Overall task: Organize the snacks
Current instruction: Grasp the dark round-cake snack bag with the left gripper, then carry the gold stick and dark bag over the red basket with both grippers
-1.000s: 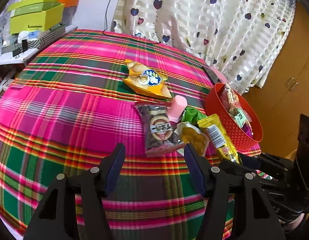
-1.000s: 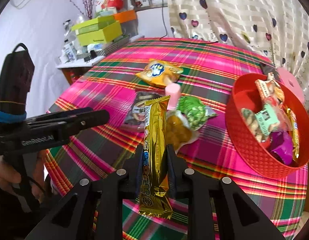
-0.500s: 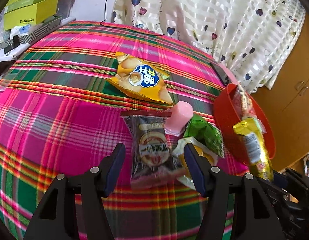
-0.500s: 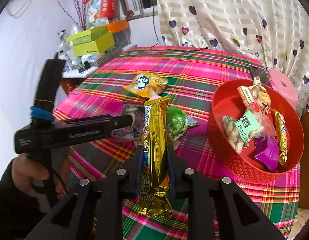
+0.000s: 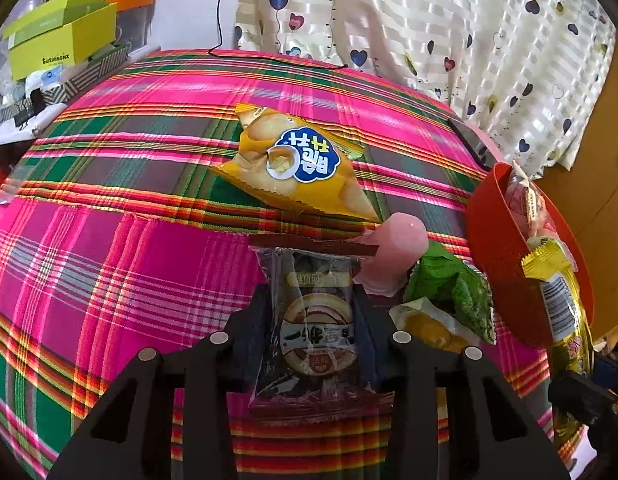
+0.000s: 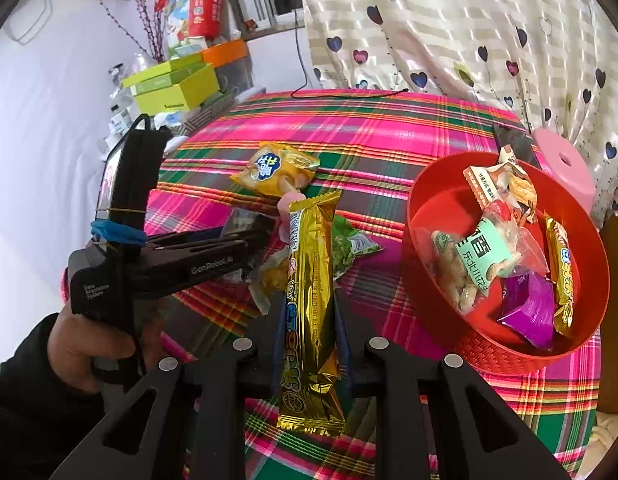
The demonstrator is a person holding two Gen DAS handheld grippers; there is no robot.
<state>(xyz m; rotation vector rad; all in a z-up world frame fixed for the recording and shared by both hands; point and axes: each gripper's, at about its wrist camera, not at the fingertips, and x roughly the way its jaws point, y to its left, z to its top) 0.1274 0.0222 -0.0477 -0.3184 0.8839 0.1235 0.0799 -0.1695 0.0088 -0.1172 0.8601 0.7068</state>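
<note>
Jaws of the left gripper point(image 5: 315, 320) are pressed onto the two long sides of a dark brown snack packet point(image 5: 315, 316), low in the middle of the left wrist view; the packet lies flat on the plaid bench point(image 5: 109, 272). Above it in that frame lies a yellow chip bag point(image 5: 301, 160), and a pale pink packet point(image 5: 393, 248) touches the brown packet's upper right corner. Just right of the jaws sit a green packet point(image 5: 453, 284) and a clear packet of yellow pieces point(image 5: 429, 326), overlapping each other.

Jaws of the right gripper point(image 6: 309, 320) are pinching a long gold wafer bar point(image 6: 311, 300), held upright in the lower middle of the right wrist view, above the bench. At the right of that frame stands a red basket point(image 6: 441, 208) holding a peanut bag point(image 6: 477, 256), a purple packet point(image 6: 529, 312), a second gold bar point(image 6: 559, 272) against its right wall and a tan cracker packet point(image 6: 505, 184) at its far rim. A pink round object point(image 6: 565, 164) rests just beyond the basket. At the left of this frame a hand point(image 6: 81, 348) in a dark sleeve grips the left gripper's handle. Yellow-green boxes point(image 6: 173, 84) are stacked at the upper left, off the bench.
</note>
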